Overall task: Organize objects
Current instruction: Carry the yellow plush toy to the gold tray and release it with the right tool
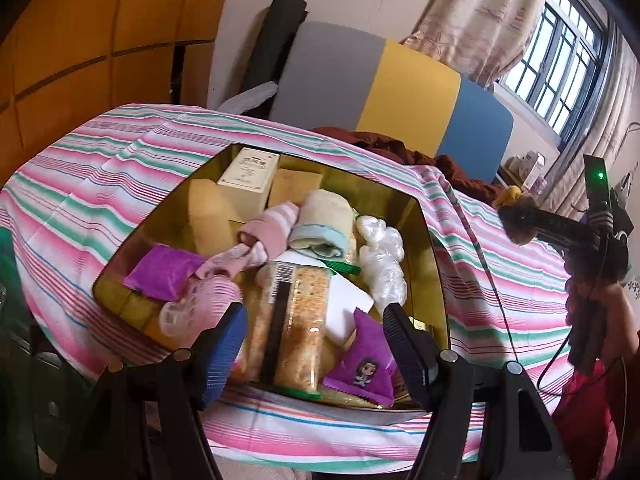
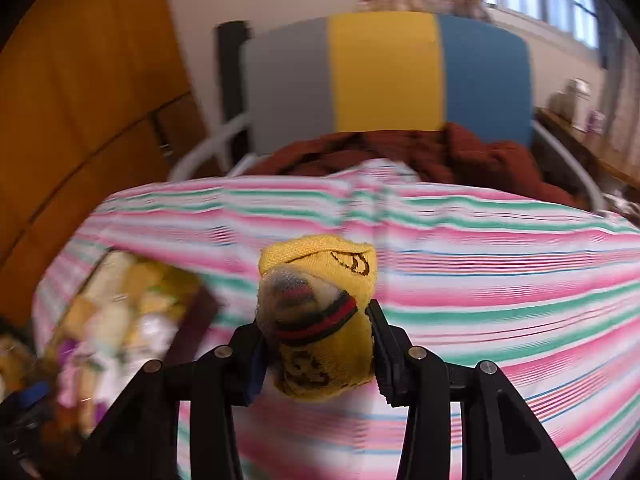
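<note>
Striped pink, green and white cloth [image 1: 100, 168] covers the bench in the left wrist view, and a gold-walled box [image 1: 430, 248] sits on it, packed with a cracker packet [image 1: 296, 320], rolled socks [image 1: 264, 236], purple pouches [image 1: 160, 272] and a cream carton [image 1: 248, 172]. The left gripper [image 1: 314, 352] hovers over the near end of the box with its fingers [image 1: 224, 352] wide and nothing between them. Off to the right, well apart from the box, the right gripper [image 1: 532, 228] carries a small yellow bundle.

Over the same striped cloth in the right wrist view, with a grey, yellow and blue chair back [image 2: 384, 72] behind, the right gripper [image 2: 320, 360] has its fingers [image 2: 384, 360] narrowed onto a rolled yellow sock [image 2: 320, 320], held above the bench; the box lies blurred at lower left. That sock looks light, soft and squashy, unlikely to break, but a loose roll may unfurl, so a pinch across its thick middle, as here, seems the safest hold.
</note>
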### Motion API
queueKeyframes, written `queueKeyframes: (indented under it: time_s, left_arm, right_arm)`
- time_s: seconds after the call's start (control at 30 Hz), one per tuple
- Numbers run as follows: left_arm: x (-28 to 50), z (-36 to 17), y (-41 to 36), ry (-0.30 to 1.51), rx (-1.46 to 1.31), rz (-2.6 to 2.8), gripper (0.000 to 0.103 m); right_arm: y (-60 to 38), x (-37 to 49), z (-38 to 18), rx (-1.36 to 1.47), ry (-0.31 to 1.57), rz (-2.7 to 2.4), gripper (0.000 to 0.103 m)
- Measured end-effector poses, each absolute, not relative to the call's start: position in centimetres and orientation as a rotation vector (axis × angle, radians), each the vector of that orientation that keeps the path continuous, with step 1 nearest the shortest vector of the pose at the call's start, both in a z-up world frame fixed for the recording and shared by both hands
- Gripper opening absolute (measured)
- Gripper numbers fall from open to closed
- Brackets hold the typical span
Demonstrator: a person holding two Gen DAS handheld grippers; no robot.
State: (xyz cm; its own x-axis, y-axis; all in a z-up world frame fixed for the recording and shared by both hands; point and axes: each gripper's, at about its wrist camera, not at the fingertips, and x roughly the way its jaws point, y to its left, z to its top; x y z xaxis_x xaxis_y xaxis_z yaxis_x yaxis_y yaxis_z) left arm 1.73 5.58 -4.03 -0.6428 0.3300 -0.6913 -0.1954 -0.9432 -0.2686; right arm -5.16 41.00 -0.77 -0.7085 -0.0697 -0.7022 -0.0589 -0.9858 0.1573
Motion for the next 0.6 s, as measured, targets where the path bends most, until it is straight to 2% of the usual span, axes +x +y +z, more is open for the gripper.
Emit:
queueKeyframes:
  time_s: [0.2, 0.6]
  left_arm:
    - [2.4, -3.3, 4.5, -0.257, -1.095, 2.602, 0.071]
    - [2.9, -3.1, 2.7, -0.294, -1.062, 2.579, 0.071]
  right_arm:
    - [32.9, -4.9, -1.1, 1.188, -0.185, -2.763, 0.044]
    - [24.4, -8.3, -1.4, 1.188, -0.101, -2.679, 0.044]
